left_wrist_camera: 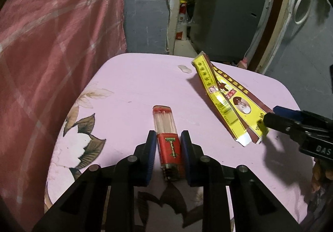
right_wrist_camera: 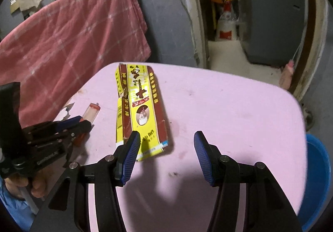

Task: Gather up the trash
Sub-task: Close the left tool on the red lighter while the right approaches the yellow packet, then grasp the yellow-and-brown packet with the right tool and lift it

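A small red and clear plastic pack [left_wrist_camera: 168, 142] lies lengthwise on the pink table [left_wrist_camera: 135, 86]. My left gripper [left_wrist_camera: 168, 136] has its blue pads against both sides of the pack's red end. In the right wrist view the left gripper [right_wrist_camera: 68, 126] shows at the left, with the pack's clear end [right_wrist_camera: 91, 113] sticking out past it. A flattened yellow and brown carton [right_wrist_camera: 139, 107] lies in the middle of the table. My right gripper [right_wrist_camera: 167, 138] stands open at the carton's near end, its left finger over the carton's corner and its right finger well clear. The right gripper [left_wrist_camera: 268, 121] also shows beside the carton [left_wrist_camera: 220, 94] in the left wrist view.
A pink checked cloth [left_wrist_camera: 52, 45] hangs along the table's left side. A small clear scrap [left_wrist_camera: 184, 68] lies near the far edge. A blue bucket [right_wrist_camera: 318, 169] stands below the table's right edge. Beyond is a doorway with a grey cabinet [left_wrist_camera: 226, 15]. A person's hand [right_wrist_camera: 35, 186] holds the left gripper.
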A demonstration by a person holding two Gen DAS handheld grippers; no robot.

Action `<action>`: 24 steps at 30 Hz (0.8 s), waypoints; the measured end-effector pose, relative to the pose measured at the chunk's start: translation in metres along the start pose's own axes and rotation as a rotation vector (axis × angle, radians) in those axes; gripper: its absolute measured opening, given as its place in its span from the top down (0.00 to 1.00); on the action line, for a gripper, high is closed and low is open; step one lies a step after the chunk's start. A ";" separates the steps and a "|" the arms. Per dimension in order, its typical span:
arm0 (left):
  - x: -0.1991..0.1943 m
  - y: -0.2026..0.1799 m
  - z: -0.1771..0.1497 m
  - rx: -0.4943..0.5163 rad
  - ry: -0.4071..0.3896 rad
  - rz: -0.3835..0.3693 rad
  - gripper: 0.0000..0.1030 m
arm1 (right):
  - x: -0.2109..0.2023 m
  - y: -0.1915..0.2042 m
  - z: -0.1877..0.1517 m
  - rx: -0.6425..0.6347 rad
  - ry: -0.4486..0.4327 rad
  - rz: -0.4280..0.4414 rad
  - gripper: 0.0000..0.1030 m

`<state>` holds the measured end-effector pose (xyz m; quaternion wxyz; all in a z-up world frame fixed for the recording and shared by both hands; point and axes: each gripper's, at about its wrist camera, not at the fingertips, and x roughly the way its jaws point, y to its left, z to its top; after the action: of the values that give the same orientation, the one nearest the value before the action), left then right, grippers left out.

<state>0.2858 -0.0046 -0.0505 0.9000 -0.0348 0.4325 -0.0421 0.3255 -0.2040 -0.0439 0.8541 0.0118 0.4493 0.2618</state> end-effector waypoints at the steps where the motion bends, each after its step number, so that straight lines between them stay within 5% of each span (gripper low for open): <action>1: 0.000 0.002 0.001 -0.001 -0.001 -0.004 0.81 | 0.003 0.001 0.001 -0.001 0.003 0.002 0.49; 8: -0.001 0.004 -0.001 -0.011 -0.006 -0.011 0.81 | 0.018 0.008 0.008 -0.039 0.022 -0.035 0.51; 12: -0.004 -0.001 -0.002 -0.007 -0.006 -0.005 0.82 | 0.018 0.010 0.005 -0.040 0.036 -0.014 0.74; 16: -0.008 -0.003 -0.004 -0.015 -0.006 -0.027 0.83 | 0.009 0.008 0.003 -0.023 0.020 -0.001 0.86; 24: -0.020 -0.008 -0.015 -0.059 -0.013 -0.063 0.83 | -0.025 0.013 -0.015 -0.024 -0.054 -0.003 0.95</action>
<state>0.2614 -0.0110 -0.0438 0.8996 -0.0751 0.4263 -0.0576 0.2968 -0.2074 -0.0299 0.8665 0.0079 0.4227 0.2654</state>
